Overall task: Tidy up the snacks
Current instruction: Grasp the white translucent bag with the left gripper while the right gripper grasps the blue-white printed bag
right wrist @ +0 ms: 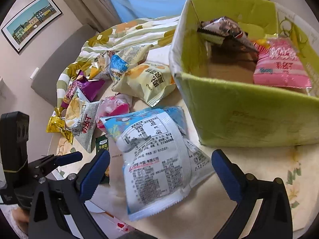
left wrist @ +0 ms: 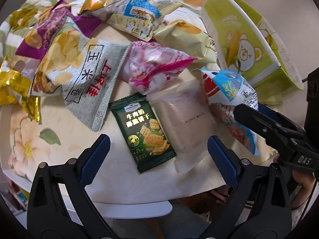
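Observation:
Several snack packets lie on a round table with a floral cloth [left wrist: 30,139]. My left gripper [left wrist: 158,159] is open and empty, its fingers either side of a dark green cracker packet [left wrist: 142,132] and a pale pink packet [left wrist: 184,119]. My right gripper [right wrist: 160,173] is open around a blue and white snack bag [right wrist: 157,159], which lies between its fingers beside the green cardboard box [right wrist: 249,117]. In the left wrist view that bag [left wrist: 229,87] sits at the right gripper's finger [left wrist: 259,119]. The box [left wrist: 239,39] holds a pink packet [right wrist: 281,67] and a dark packet [right wrist: 225,29].
More packets lie behind: a grey corn-chip bag [left wrist: 79,69], a pink wrapped bun [left wrist: 153,67], a purple bag [left wrist: 47,29], a gold wrapper [left wrist: 14,87], a yellow chip bag [right wrist: 147,79]. A bed with floral bedding [right wrist: 129,31] is beyond the table.

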The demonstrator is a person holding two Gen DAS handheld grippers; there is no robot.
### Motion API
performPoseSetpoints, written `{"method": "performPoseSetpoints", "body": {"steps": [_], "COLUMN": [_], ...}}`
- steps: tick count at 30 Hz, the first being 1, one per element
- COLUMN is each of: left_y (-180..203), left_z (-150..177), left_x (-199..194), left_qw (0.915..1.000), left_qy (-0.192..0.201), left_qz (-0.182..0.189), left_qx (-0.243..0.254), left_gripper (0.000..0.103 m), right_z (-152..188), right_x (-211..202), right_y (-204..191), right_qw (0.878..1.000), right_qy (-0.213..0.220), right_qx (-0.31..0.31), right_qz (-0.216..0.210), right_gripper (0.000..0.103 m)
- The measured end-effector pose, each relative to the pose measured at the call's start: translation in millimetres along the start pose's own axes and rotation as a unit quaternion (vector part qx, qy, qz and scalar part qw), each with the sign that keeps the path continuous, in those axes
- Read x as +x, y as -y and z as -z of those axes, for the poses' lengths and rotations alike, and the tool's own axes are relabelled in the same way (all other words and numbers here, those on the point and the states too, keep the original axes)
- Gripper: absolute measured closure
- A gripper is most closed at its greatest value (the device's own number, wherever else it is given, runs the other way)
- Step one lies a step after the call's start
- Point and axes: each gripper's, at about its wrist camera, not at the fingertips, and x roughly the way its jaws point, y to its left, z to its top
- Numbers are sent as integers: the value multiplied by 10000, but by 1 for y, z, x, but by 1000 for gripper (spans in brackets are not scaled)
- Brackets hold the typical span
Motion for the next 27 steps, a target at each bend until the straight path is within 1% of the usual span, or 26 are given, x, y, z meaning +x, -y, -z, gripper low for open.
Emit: {"method": "performPoseSetpoints", "body": {"steps": [2, 4, 5, 7, 9, 12, 15, 19, 27], "left_y": [1, -2, 0, 1, 3, 10, 19, 29, 52], "left_z": [4, 3, 3, 4, 3, 1, 0, -1, -16], "left_x": [-1, -4, -4, -4, -4, 2, 7, 14, 32], "left_qw": [10000, 9999, 9999, 9998, 9998, 9997, 9996, 9994, 9987], "left_qy": [26, 35, 41, 52, 64, 58, 50, 30, 62], "left_qz": [-52, -89, -133, -178, -192, -213, -288, -351, -506], "left_qx": [-36, -42, -36, -34, -50, -74, -50, -67, -58], "left_gripper": [6, 6, 6, 6, 6, 6, 5, 5, 5], "right_z": [0, 0, 0, 0, 0, 1, 3, 7, 27], "right_x": [6, 11, 13, 13, 9, 3, -5, -16, -38], "right_y": [1, 2, 3, 5, 3, 7, 18, 25, 37], "right_qw": [10000, 9999, 9998, 9995, 9995, 9992, 9986, 9980, 9951], "right_qy": [-38, -91, -131, -109, -85, -120, -150, -136, -264], "right_qx": [-10, -28, -17, 7, -74, -65, 92, 179, 276], "right_qz": [-63, -83, -153, -284, -303, -370, -504, -592, -914], "right_gripper": [8, 18, 25, 31, 46, 51, 53, 54, 54]}}
